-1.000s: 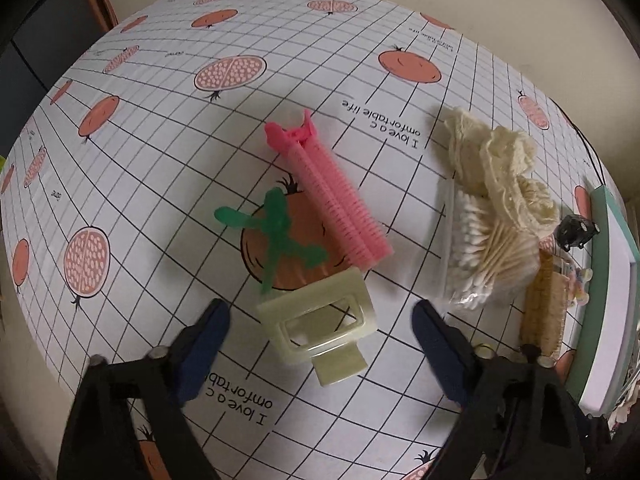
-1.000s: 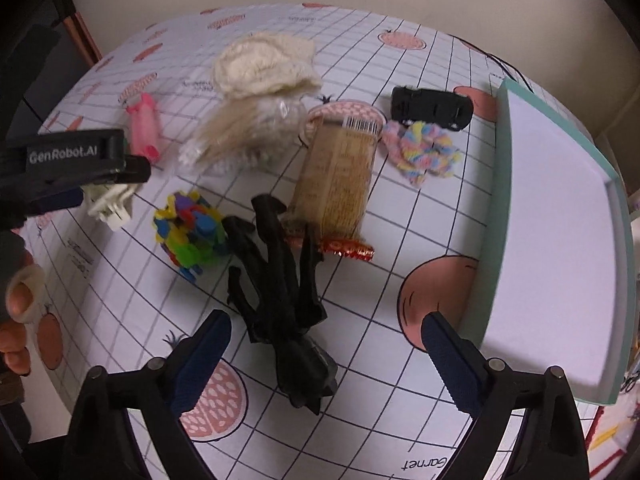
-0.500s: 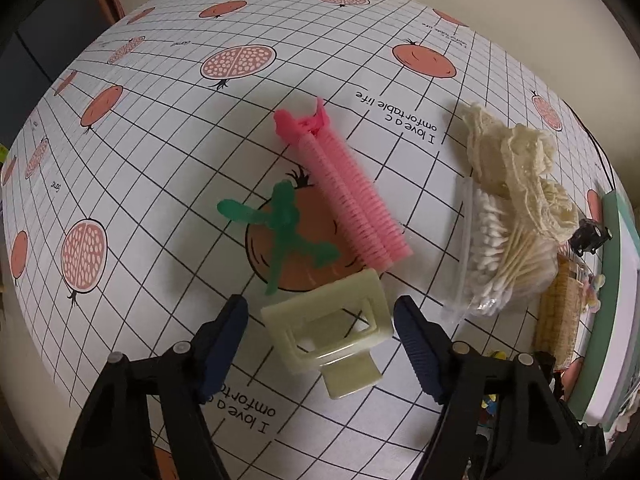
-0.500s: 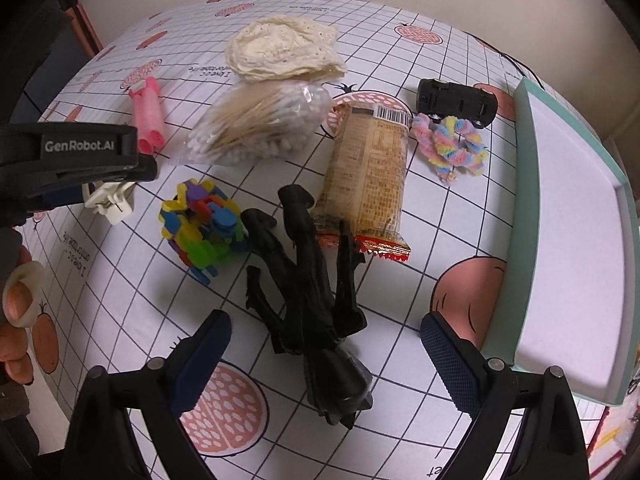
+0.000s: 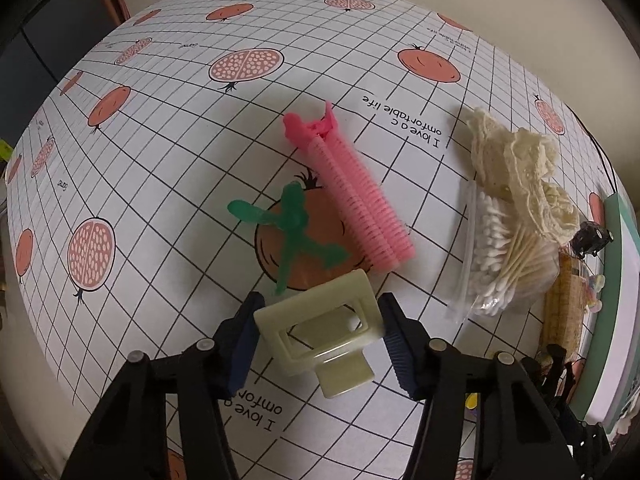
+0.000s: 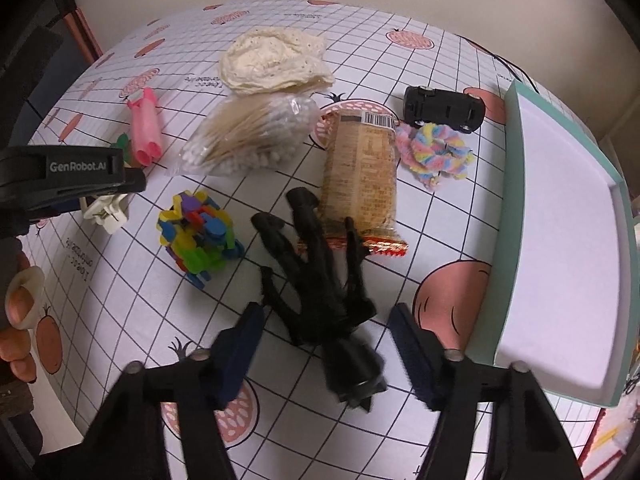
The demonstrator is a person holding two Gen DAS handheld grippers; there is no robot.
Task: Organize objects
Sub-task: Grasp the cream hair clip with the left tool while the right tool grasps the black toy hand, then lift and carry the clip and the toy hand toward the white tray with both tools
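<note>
At six o'clock on the cloth, closing the left gripper [image 5: 320,326] on the cream hair clip [image 5: 322,322]: pads touching its rigid, light frame (slippery plastic). Hovering the right gripper [image 6: 326,344] wide around the black claw clip [image 6: 320,280].

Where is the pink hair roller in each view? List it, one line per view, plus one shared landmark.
Left wrist: pink hair roller lies centre frame, beyond the left gripper.
Right wrist: upper left, standing on end in the picture.
Shared landmark: bag of cotton swabs, right of the roller in both.
</note>
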